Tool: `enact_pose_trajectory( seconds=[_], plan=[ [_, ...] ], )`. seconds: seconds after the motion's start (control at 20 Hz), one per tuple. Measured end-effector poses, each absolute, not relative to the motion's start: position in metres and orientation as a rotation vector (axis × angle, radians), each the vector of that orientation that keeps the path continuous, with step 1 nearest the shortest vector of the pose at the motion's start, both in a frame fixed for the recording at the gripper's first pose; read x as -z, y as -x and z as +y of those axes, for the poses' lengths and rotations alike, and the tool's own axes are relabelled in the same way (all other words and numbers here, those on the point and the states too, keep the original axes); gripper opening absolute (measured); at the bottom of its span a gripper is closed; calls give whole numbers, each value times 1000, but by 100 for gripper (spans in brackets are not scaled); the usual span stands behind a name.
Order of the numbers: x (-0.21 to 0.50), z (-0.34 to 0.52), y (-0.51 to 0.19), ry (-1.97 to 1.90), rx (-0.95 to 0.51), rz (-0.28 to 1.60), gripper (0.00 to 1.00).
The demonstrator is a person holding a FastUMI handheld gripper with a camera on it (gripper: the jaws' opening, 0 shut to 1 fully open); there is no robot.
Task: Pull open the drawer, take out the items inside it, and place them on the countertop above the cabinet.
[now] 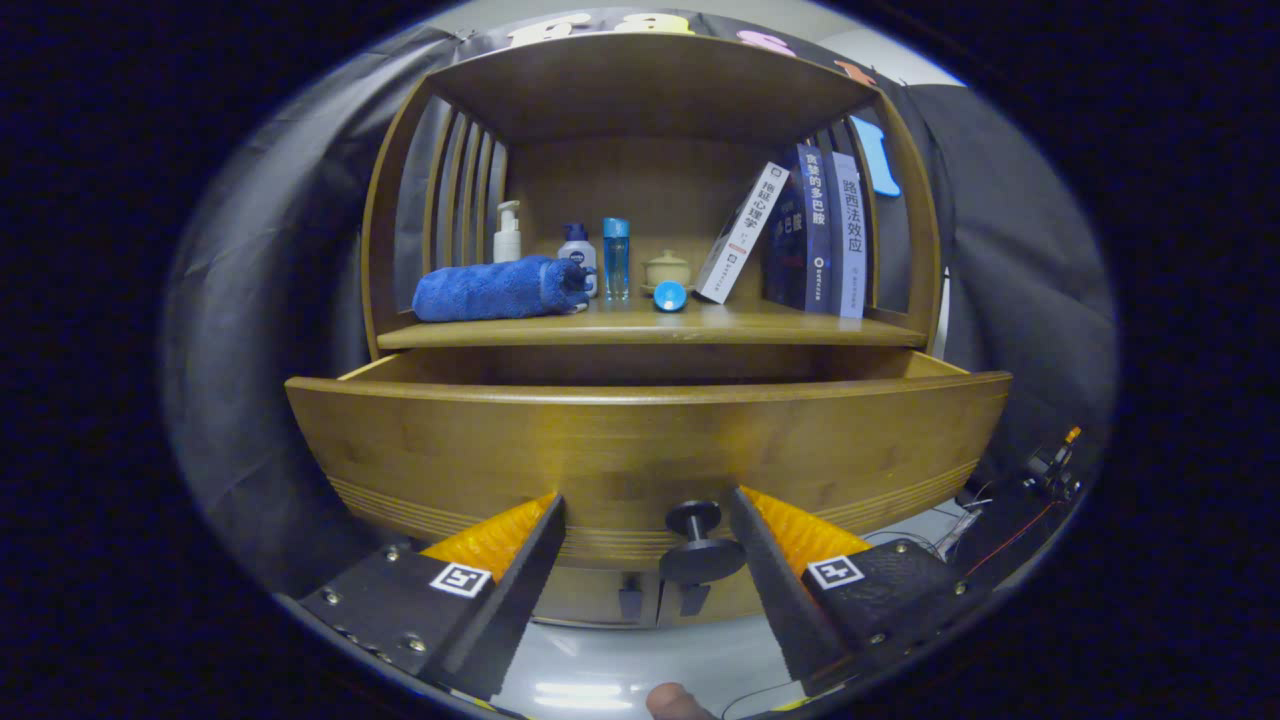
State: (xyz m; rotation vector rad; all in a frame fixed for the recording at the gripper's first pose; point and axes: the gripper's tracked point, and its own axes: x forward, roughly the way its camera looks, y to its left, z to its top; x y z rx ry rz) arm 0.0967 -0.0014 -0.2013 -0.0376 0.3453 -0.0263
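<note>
Drawer [640,440] sits pulled out from the wooden cabinet [400,200], right in front of your gripper [645,530], and its wide front board fills the space ahead of you. Your two fingers are spread apart and hold nothing. The dark round knob [698,545] on the drawer front sits between your fingers, closer to the right one, and there is a gap on each side of it, so neither finger touches it. The top edge of the drawer front runs straight across, and behind it you can see a thin strip of the drawer's inside, but you cannot see what lies in there from this low spot. Above the drawer is the countertop [780,325], and its front edge sits a bit back from the drawer front. On the countertop, a rolled blue towel [495,290] lies on the left side. Behind it stand a white pump bottle [507,233], a bottle with a blue cap [577,252] and a clear blue bottle [616,258]. A small cream pot [667,270] sits near the middle with a little blue round thing [669,296] in front of it. Books [820,235] stand on the right, and one white book [742,235] leans against them. The front strip of the countertop between the blue round thing and the books is bare wood. A fingertip [675,702] shows below the fingers.
</note>
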Motion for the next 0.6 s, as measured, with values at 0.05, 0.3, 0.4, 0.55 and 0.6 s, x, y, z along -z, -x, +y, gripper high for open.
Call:
enact_pose_trajectory(
  seconds=[0.05, 0.3, 0.4, 0.55, 0.6],
  plan=[
    [201, -1, -101, 43, 25, 348, 99],
    [202, 0, -121, 45, 18, 366, 99],
    [202, 0, -130, 51, 14, 372, 99],
    [203, 0, -145, 51, 13, 386, 99],
    [204, 1, -151, 48, 15, 396, 99]
  ],
)
